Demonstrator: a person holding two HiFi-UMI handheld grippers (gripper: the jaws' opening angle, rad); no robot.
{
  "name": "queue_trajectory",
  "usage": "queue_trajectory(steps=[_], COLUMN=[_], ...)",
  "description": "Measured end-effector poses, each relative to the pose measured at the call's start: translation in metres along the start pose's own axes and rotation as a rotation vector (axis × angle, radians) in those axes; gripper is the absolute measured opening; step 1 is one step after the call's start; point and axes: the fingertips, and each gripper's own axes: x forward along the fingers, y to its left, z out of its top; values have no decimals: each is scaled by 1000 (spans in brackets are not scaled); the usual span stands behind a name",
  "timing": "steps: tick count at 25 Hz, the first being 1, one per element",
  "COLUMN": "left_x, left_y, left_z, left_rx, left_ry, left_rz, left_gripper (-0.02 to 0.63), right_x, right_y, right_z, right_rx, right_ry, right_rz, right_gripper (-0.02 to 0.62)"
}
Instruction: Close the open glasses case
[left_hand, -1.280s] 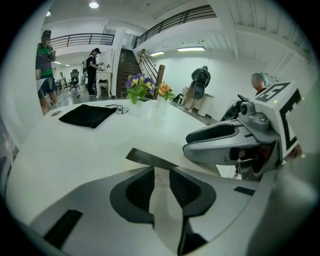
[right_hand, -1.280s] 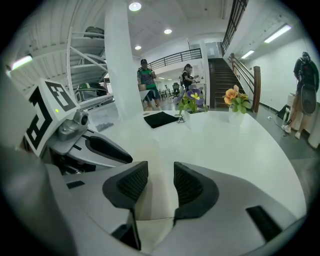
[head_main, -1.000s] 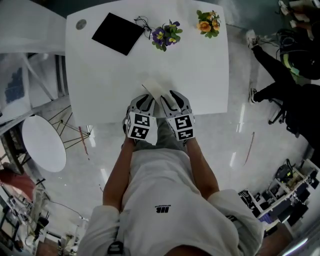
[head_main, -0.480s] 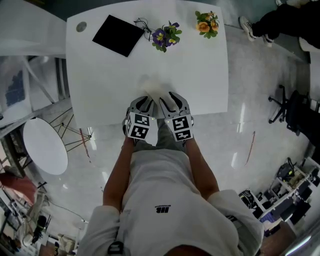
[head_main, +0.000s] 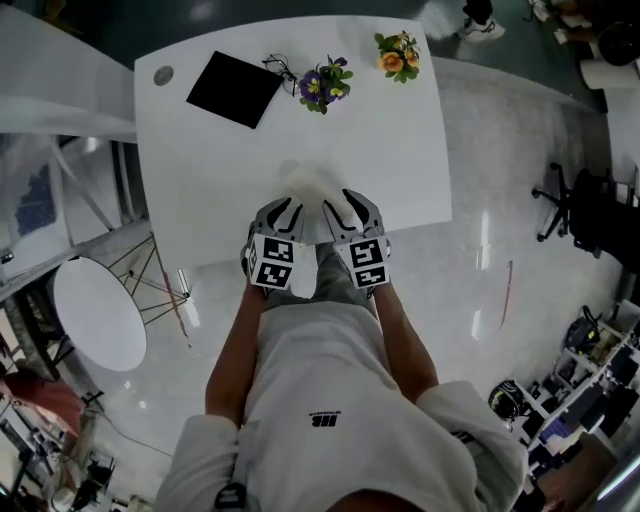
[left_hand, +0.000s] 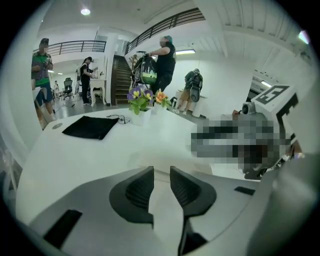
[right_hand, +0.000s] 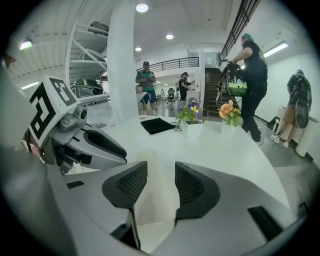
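A white glasses case (head_main: 312, 182) lies on the white table (head_main: 400, 150) near its front edge, and looks like a low rounded shape. My left gripper (head_main: 291, 207) and right gripper (head_main: 339, 205) sit side by side just behind it, tips pointing at it. In the left gripper view the case (left_hand: 172, 162) shows pale and blurred just beyond the left gripper (left_hand: 161, 172), whose jaws stand slightly apart with nothing between them. The right gripper (right_hand: 160, 167) is also a little open and empty, with the case (right_hand: 150, 162) in front of it.
At the table's far side lie a black cloth (head_main: 234, 88), a pair of glasses (head_main: 280, 64), a purple flower pot (head_main: 322, 84) and an orange flower pot (head_main: 397, 53). Several people stand in the room beyond the table.
One second ago the case's lid stood up as a flat flap; now the case looks low and rounded. Both grippers stay at the front edge, hardly moved.
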Motion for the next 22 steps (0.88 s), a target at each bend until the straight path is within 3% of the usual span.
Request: queue_trajectory(steps=[12,22], left_x=[-100,-166], left_y=[27,37], left_z=[76,97], left_rx=[152,192], left_ry=[-278,-379], left_rz=[30,39], left_gripper=[138,138], right_x=[-77,-124], right_y=[13,40], right_z=[79,105], right_rx=[-8,-8], right_ry=[-195,-249], right_rz=[-197,-270], right_gripper=[170,169])
